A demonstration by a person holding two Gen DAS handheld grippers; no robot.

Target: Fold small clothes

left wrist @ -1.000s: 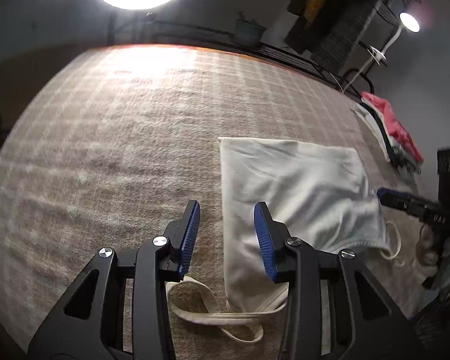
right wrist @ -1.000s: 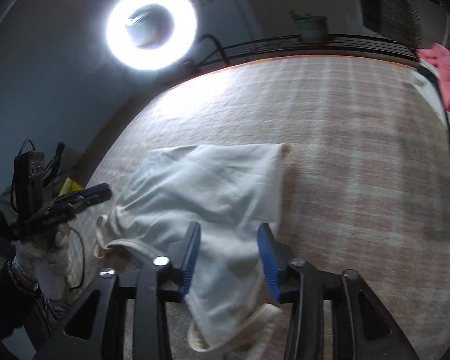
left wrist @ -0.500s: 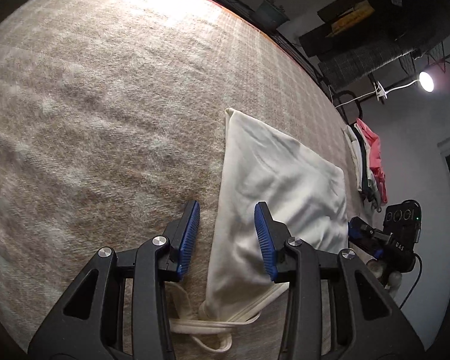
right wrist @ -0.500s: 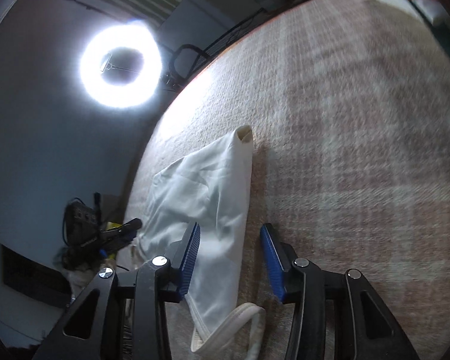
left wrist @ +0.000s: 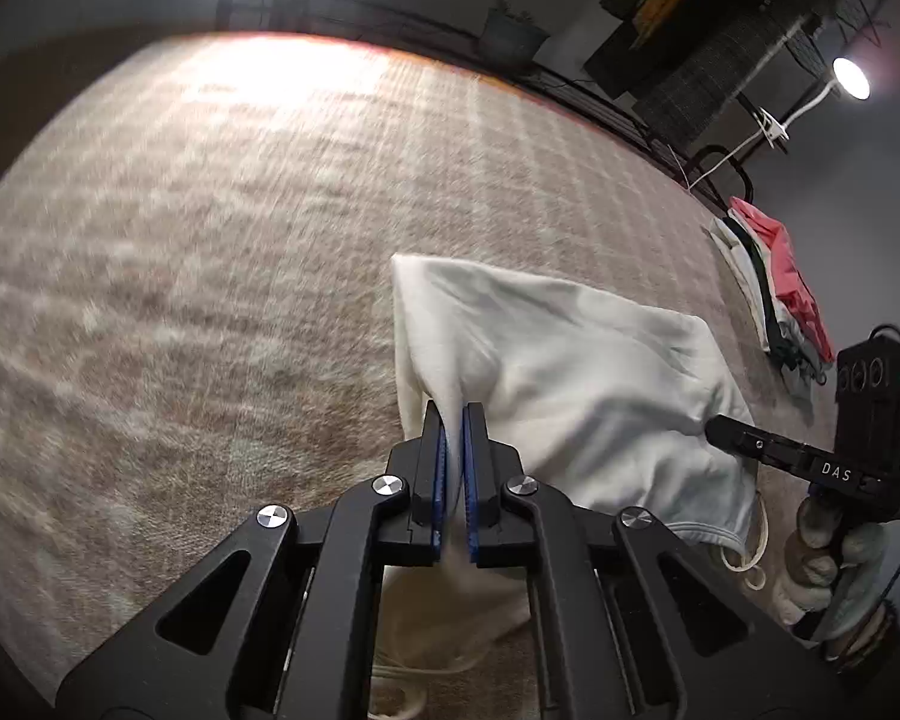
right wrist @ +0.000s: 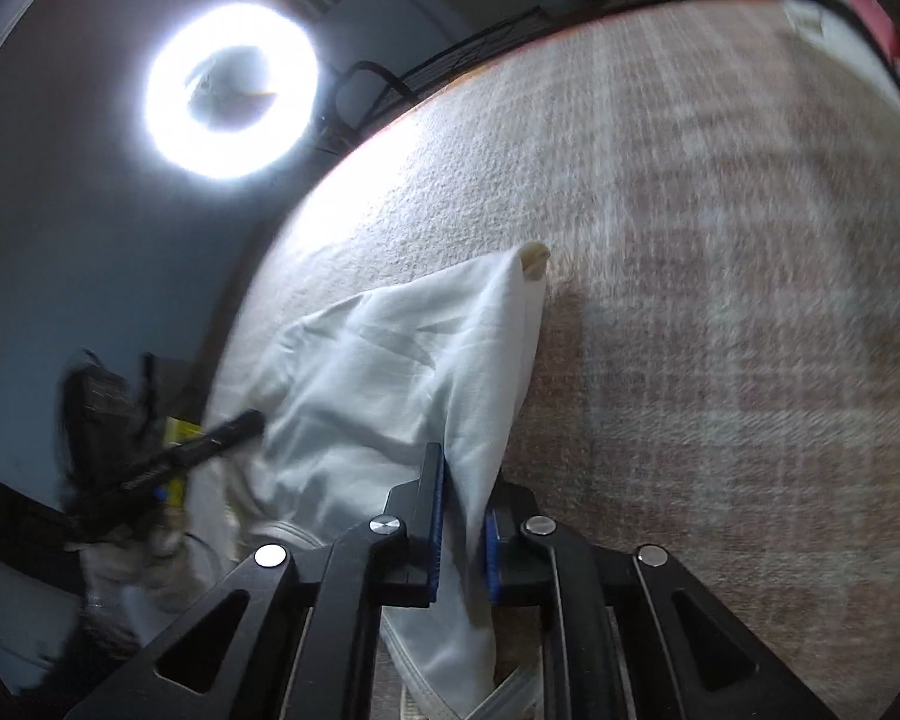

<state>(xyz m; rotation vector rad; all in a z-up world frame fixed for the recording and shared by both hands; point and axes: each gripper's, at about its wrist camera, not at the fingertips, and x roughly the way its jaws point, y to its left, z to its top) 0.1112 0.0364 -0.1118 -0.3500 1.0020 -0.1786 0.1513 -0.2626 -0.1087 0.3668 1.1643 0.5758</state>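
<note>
A cream-white small garment [left wrist: 570, 360] with straps lies on a beige checked carpet [left wrist: 210, 240]. My left gripper [left wrist: 453, 420] is shut on the garment's near left edge, cloth pinched between the blue pads. My right gripper [right wrist: 463, 480] is shut on the garment's [right wrist: 402, 360] near right edge, with cloth hanging between the pads. Each gripper also shows from the side in the other's view: the right one [left wrist: 780, 447] and the left one [right wrist: 210, 435]. The cloth rises toward both grippers; its far end rests on the carpet. A strap [left wrist: 750, 552] dangles at the near end.
A stack of folded clothes, pink on top [left wrist: 774, 276], lies at the carpet's far right. A ring light [right wrist: 231, 93] shines beyond the carpet's far edge. A lamp [left wrist: 849, 78], a dark rack and a plant pot [left wrist: 510, 30] stand behind.
Both grippers were open over the garment's near edges; now both have shut on the cloth and its near end is pulled up off the carpet.
</note>
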